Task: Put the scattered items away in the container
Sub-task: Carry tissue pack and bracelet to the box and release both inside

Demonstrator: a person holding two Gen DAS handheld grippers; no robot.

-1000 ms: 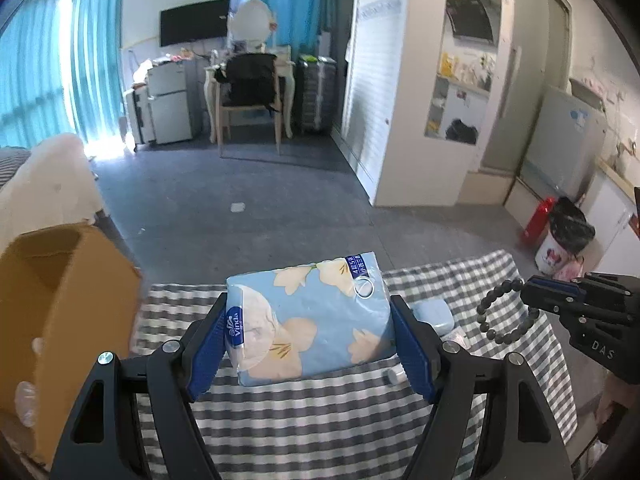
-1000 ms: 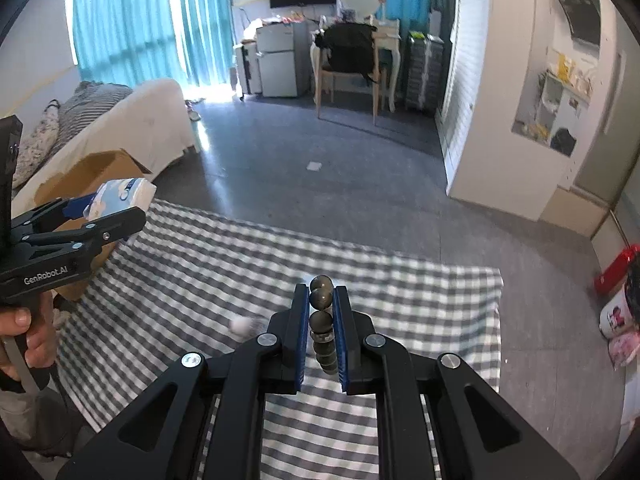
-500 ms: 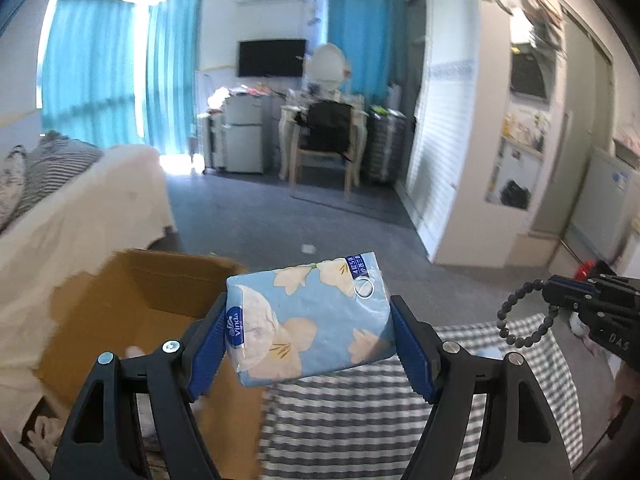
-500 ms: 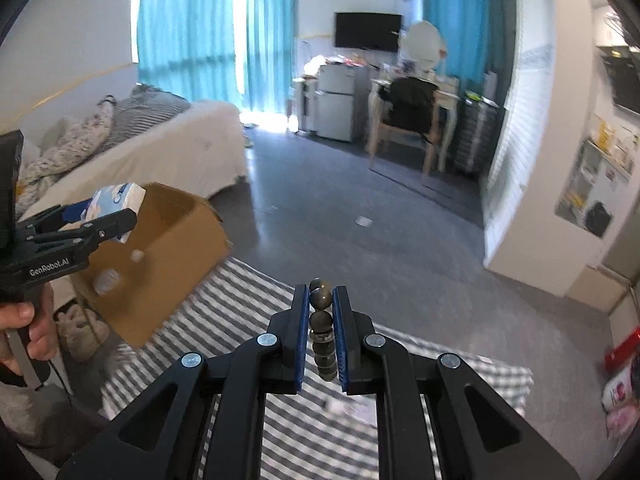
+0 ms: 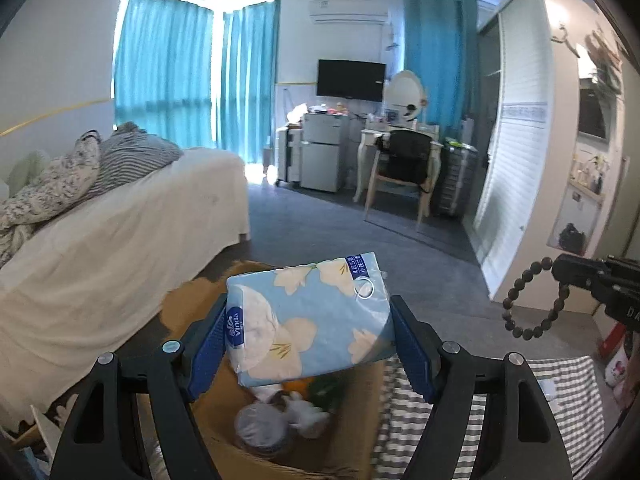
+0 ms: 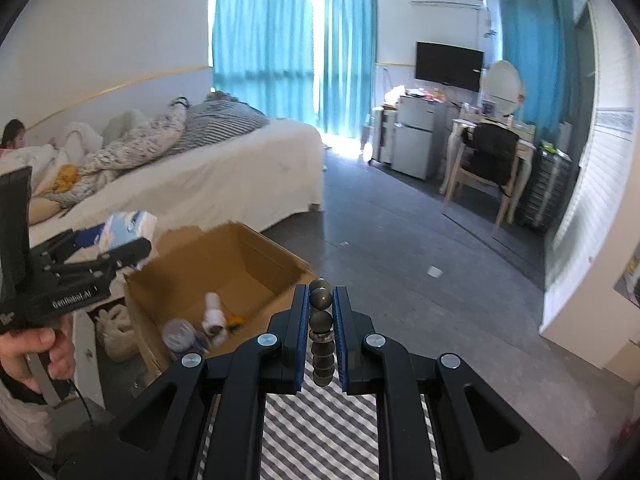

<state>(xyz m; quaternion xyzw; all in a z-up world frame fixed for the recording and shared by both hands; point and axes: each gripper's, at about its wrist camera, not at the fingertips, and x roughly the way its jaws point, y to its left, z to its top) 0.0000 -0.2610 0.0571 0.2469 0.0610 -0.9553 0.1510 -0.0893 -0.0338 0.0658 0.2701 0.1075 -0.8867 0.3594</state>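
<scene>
Blue tissue pack [image 5: 308,320] crosswise, gripped by left tool [image 5: 308,344] | right tool [image 6: 320,320] clamps bead bracelet [image 6: 321,332]

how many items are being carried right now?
2. Tissue pack clamped in the left tool, over the cardboard box; bead bracelet pinched in the right tool.

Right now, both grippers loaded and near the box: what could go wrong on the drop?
1. The tissue pack in the left gripper is wide, and the cardboard box already holds a bottle and other items; it may land on them and sit proud or tip out.
2. The bead bracelet is pinched edge-on in the right gripper, which is over the striped cloth, short of the box; released now, it would likely miss.
</scene>
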